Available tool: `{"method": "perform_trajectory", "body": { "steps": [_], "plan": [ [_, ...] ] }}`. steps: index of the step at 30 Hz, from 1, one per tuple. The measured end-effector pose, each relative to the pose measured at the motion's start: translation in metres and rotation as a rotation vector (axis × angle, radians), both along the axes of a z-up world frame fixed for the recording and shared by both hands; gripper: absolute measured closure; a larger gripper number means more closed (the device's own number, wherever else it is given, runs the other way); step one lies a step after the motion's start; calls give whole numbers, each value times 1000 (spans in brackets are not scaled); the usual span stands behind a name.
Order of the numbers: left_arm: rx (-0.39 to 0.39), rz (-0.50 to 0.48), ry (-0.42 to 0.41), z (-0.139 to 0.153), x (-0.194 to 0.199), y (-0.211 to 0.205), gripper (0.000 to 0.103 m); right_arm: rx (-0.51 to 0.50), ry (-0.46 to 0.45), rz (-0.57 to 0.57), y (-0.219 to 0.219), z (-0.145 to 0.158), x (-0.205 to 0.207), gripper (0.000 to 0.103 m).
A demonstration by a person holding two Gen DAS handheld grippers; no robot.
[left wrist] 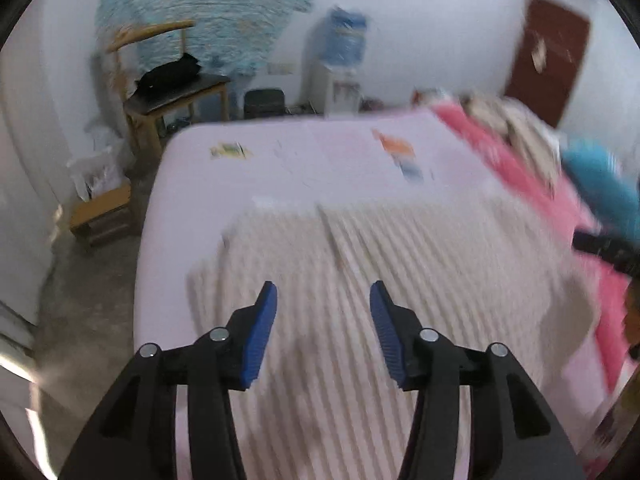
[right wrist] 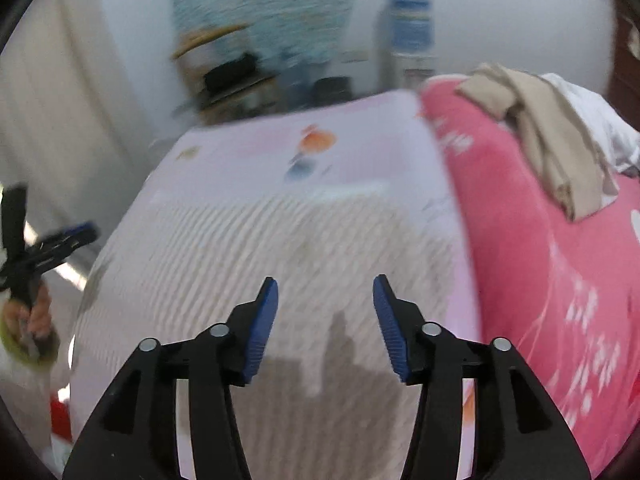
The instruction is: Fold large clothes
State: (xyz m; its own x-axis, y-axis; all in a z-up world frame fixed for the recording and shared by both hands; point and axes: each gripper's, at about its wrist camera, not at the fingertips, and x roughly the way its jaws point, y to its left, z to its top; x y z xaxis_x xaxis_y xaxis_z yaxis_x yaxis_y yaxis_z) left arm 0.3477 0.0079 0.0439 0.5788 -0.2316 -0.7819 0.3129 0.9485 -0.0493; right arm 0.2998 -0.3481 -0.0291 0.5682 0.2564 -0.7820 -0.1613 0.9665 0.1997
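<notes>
Both tools are apart from the cloth, so this looks like the pause between folds. The left tool (left wrist: 323, 300) stands partly spread with nothing between its pads, and the right tool (right wrist: 325, 294) stands the same. The striped beige garment (left wrist: 360, 264) lies flat on the bed (left wrist: 312, 148), its near part hanging toward the bed's near edge and its far hem about midway up the mattress. The next move, I judge, calls for each tool to drop to an edge or corner of the garment and pinch it. A pink quilt (right wrist: 540, 248) with a tan garment (right wrist: 548, 136) heaped on it crowds the bed's right side, limiting room there.
</notes>
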Motion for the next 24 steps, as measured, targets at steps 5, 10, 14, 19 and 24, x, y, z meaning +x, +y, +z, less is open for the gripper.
{"method": "perform_trajectory", "body": {
  "steps": [5,10,14,19,24],
  "plan": [
    [40,-10,77,-51,-58,-15,43,30,49,-64,7,-35,-61,48],
    [22,88,9,-53,-85,-11,42,-39,18,-128,23,-35,-96,45],
    [-51,90,16,-37,-121,-7,33,-26,-28,-113,42,-18,-140,34],
    [1,98,-71,-15,-178,-11,24,-58,-131,-149,53,-4,-180,15],
    [7,120,-100,3,-211,-19,9,-80,-211,-180,68,18,-205,8]
  ]
}}
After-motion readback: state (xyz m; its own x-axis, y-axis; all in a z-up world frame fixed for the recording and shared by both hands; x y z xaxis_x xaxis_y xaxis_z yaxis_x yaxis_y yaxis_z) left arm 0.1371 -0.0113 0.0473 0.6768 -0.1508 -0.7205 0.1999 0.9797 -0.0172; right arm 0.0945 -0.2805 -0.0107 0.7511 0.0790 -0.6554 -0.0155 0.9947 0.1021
